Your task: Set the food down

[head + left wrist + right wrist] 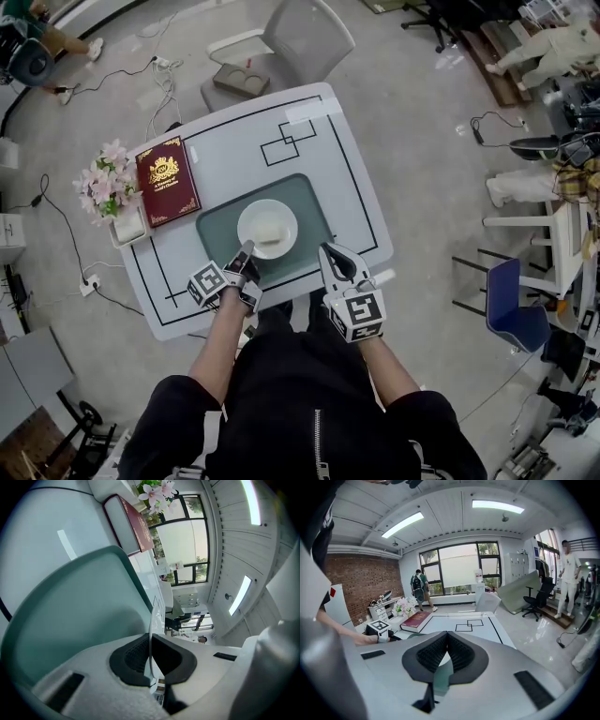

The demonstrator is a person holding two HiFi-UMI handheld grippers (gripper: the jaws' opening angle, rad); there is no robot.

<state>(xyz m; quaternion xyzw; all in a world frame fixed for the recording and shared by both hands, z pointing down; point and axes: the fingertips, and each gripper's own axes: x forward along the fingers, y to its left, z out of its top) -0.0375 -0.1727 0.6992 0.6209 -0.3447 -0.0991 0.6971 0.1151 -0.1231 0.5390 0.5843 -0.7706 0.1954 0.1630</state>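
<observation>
On the mat (214,234), left gripper (246,251) pinches plate rim (247,240), right gripper (326,250) closed; food (272,233) crosswise.

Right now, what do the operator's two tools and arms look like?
The left tool and right tool: pale grey moulded shells, black ribbed pads in dark recesses, black slots on the jaws. Each carries a cube with black-and-white square markers. No cables visible. Operator wears black short sleeves.

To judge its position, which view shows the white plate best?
Head view: the whole plate shows from above. The left gripper view shows only its rim, edge-on in the tongs; the right gripper view, a sliver.
</observation>
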